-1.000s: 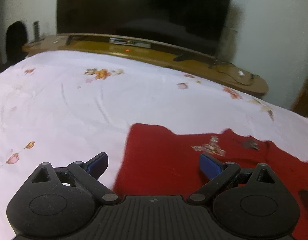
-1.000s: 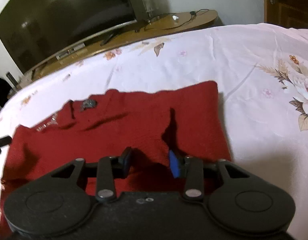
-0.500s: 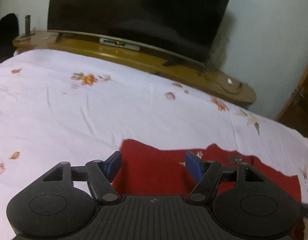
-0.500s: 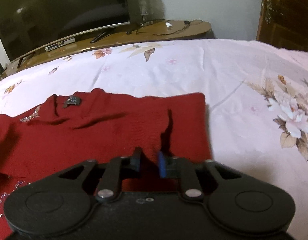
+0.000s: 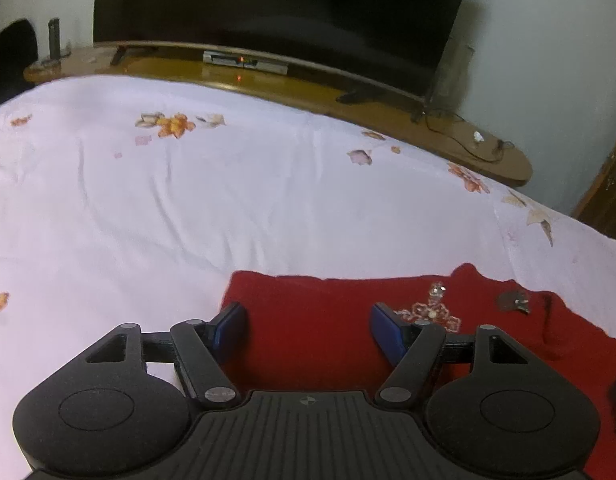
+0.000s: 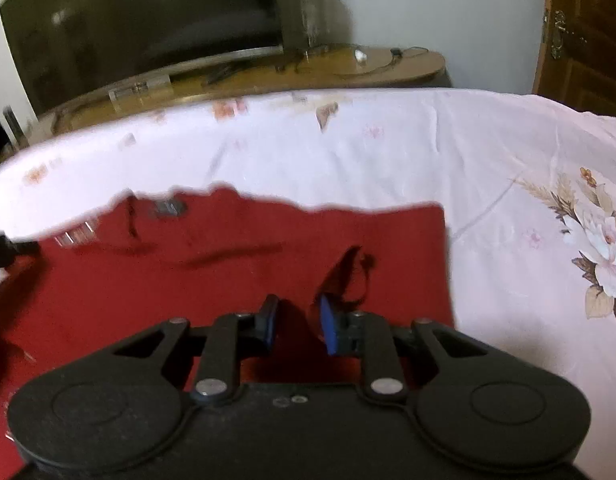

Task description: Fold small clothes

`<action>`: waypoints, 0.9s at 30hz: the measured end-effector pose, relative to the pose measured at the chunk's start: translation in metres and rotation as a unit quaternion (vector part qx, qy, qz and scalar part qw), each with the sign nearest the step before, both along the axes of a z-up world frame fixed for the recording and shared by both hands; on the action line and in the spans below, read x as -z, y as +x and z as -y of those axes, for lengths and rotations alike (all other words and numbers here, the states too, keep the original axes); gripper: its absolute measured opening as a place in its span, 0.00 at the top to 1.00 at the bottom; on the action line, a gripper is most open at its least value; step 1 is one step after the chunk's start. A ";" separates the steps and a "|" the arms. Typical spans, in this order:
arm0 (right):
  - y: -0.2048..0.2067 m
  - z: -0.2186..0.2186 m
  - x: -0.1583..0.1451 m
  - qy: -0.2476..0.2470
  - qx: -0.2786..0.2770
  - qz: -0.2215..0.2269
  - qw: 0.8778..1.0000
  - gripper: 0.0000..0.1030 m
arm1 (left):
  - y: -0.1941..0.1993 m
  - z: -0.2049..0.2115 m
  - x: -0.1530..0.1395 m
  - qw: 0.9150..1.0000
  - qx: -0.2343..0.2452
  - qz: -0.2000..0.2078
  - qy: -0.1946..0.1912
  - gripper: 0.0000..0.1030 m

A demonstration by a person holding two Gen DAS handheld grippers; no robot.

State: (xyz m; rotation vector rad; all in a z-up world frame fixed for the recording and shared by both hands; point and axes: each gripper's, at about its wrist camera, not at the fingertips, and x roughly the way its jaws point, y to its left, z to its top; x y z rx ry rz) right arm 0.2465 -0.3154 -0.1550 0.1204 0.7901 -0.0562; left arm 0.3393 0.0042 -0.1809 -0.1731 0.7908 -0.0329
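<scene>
The red garment (image 5: 327,332) is spread flat on the floral bedsheet (image 5: 188,200), presumably so its edges can be taken for a fold. The left gripper (image 5: 306,320) is held wide over the garment's left corner, nothing pinched. The right gripper (image 6: 296,320) is narrowed over a raised ridge of cloth (contact cannot be told). The beaded motif (image 5: 429,312) is clear only in the left view; the garment's right edge is shown only in the right.

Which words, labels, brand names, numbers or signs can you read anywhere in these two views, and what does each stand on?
None can be read.
Grey tag on the red knitted garment: too small.
Silver box under the black television: only a red light, no legible text.
</scene>
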 end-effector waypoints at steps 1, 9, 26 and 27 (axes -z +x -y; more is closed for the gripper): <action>-0.003 -0.001 -0.004 -0.001 -0.001 0.014 1.000 0.75 | 0.002 -0.001 0.003 1.000 -0.001 -0.003 0.005 0.32; 0.007 -0.003 0.008 -0.006 -0.015 -0.016 1.000 0.72 | -0.009 0.001 -0.005 1.000 0.001 -0.003 0.017 0.31; -0.015 -0.007 0.020 0.007 -0.043 -0.027 0.999 0.67 | -0.070 0.015 0.012 0.998 0.013 -0.007 0.060 0.10; -0.018 -0.006 0.019 0.004 -0.043 -0.017 0.999 0.67 | -0.069 0.014 0.011 0.998 0.008 -0.012 0.057 0.10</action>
